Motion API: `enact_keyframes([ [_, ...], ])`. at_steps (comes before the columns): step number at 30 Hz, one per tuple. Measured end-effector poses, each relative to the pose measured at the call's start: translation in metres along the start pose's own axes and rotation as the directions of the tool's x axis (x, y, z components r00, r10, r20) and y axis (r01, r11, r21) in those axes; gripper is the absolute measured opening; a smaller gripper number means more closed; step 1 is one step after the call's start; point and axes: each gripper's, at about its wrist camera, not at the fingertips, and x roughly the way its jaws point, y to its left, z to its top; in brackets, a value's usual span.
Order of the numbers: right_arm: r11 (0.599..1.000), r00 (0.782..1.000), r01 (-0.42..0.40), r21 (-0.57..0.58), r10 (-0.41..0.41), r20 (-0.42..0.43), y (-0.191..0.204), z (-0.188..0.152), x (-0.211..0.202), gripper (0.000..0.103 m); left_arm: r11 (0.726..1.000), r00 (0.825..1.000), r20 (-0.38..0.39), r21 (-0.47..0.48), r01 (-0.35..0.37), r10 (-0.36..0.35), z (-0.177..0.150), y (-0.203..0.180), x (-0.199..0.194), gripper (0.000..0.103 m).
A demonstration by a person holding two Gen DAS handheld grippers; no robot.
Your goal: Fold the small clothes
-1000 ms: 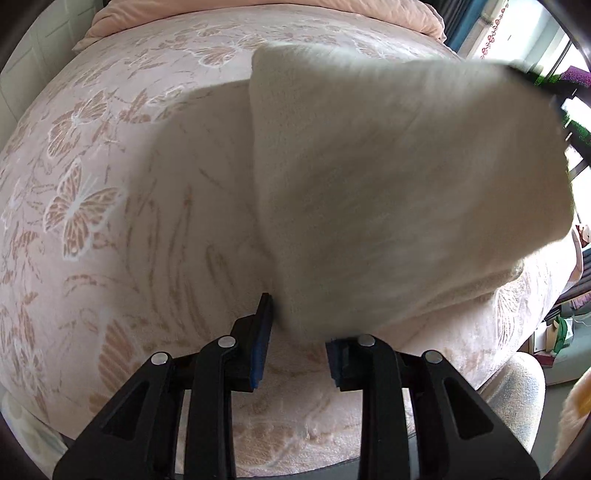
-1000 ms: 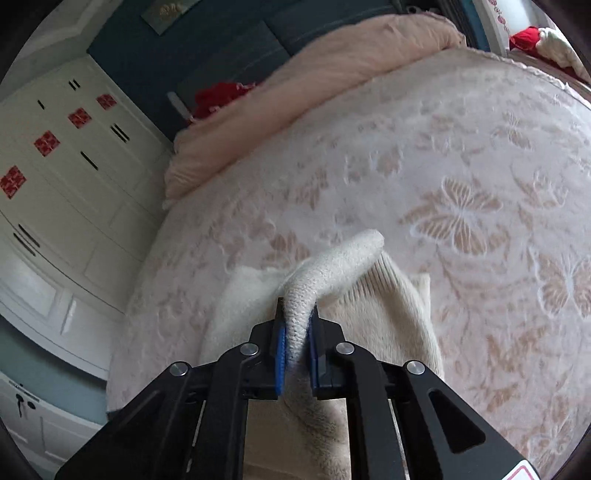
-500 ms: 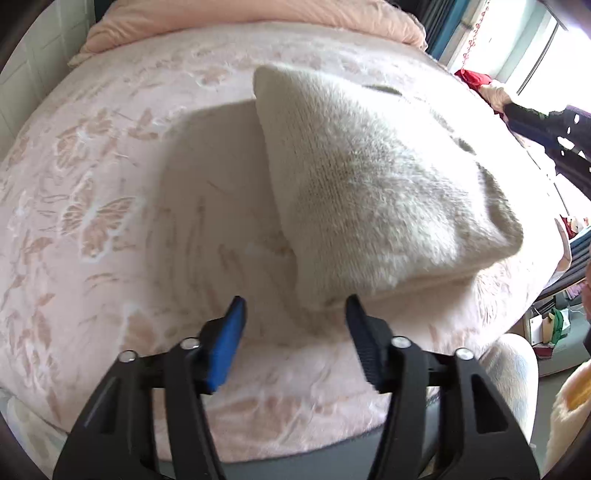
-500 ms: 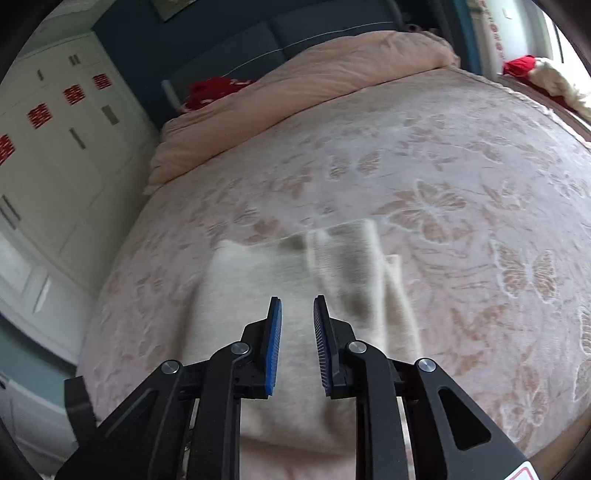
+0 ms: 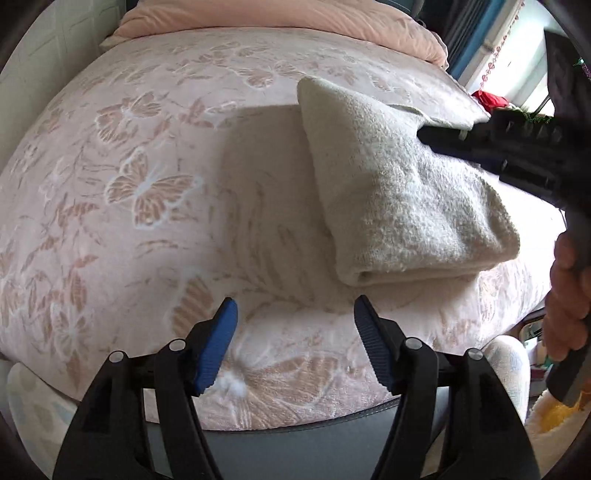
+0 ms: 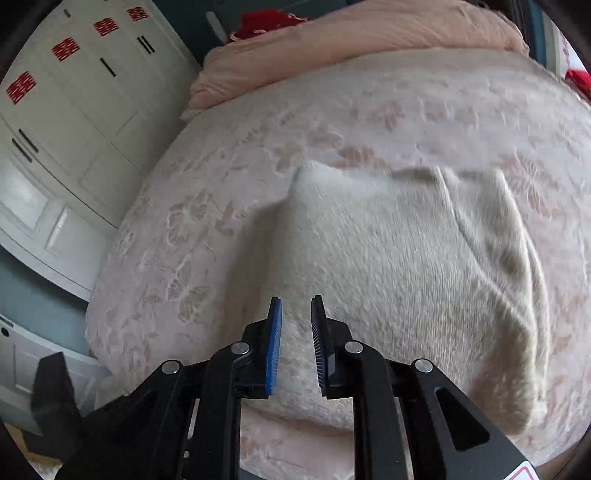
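Observation:
A cream knitted garment [image 5: 399, 192] lies folded in a thick rectangle on the pink butterfly bedspread [image 5: 147, 184]. My left gripper [image 5: 295, 317] is open and empty, just in front of the garment's near folded edge. My right gripper [image 6: 296, 314] is open a little and empty, hovering over the garment [image 6: 399, 280]. In the left wrist view the right gripper [image 5: 428, 134] reaches in from the right above the garment's top.
A pink rolled duvet [image 5: 280, 18] lies along the head of the bed. White wardrobe doors [image 6: 66, 110] stand to the left. The bed's near edge [image 5: 295, 424] is just below my left gripper. A red item [image 6: 266, 22] sits behind the duvet.
My right gripper let go of the garment's folded-over part, which dropped flat. My left gripper opened wide and drew back from the near edge. The right gripper then moved lower over the garment.

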Motion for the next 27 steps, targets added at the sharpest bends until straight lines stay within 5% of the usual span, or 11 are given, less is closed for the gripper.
enact_keyframes([
  [3, 0.997, 0.989, 0.06, -0.05, -0.066, -0.132, 0.0, -0.014, 0.065, 0.014, 1.0, 1.0, -0.001, -0.005, 0.008, -0.008, 0.002, -0.002, -0.001, 0.063],
  [4, 0.997, 0.994, 0.038, -0.064, -0.044, -0.097, 0.002, -0.019, 0.072, 0.012, 1.0, 1.0, 0.006, 0.0, 0.009, -0.009, 0.002, -0.004, -0.004, 0.063],
  [10, 1.0, 0.999, 0.006, -0.006, -0.007, -0.042, 0.013, 0.001, 0.023, 0.017, 0.998, 0.998, 0.044, 0.042, -0.05, 0.048, 0.004, -0.007, -0.017, 0.068],
  [15, 0.991, 0.977, 0.085, -0.102, -0.103, -0.185, 0.014, -0.024, 0.064, 0.017, 0.999, 0.999, 0.013, 0.012, -0.045, 0.045, 0.004, -0.005, -0.01, 0.068],
  [20, 0.999, 0.997, 0.043, -0.004, -0.043, -0.071, -0.009, -0.012, 0.016, 0.016, 0.997, 0.998, 0.017, 0.029, -0.066, 0.065, 0.003, -0.008, -0.013, 0.069],
  [23, 0.986, 0.986, 0.164, 0.041, -0.165, 0.029, -0.046, -0.008, -0.023, 0.024, 0.997, 0.998, 0.016, 0.029, -0.065, 0.064, 0.006, -0.009, -0.011, 0.069],
  [27, 0.948, 0.961, 0.261, 0.183, -0.272, 0.04, -0.105, -0.031, -0.05, 0.028, 0.998, 0.998, 0.016, 0.034, -0.058, 0.058, 0.011, -0.014, -0.008, 0.069],
])
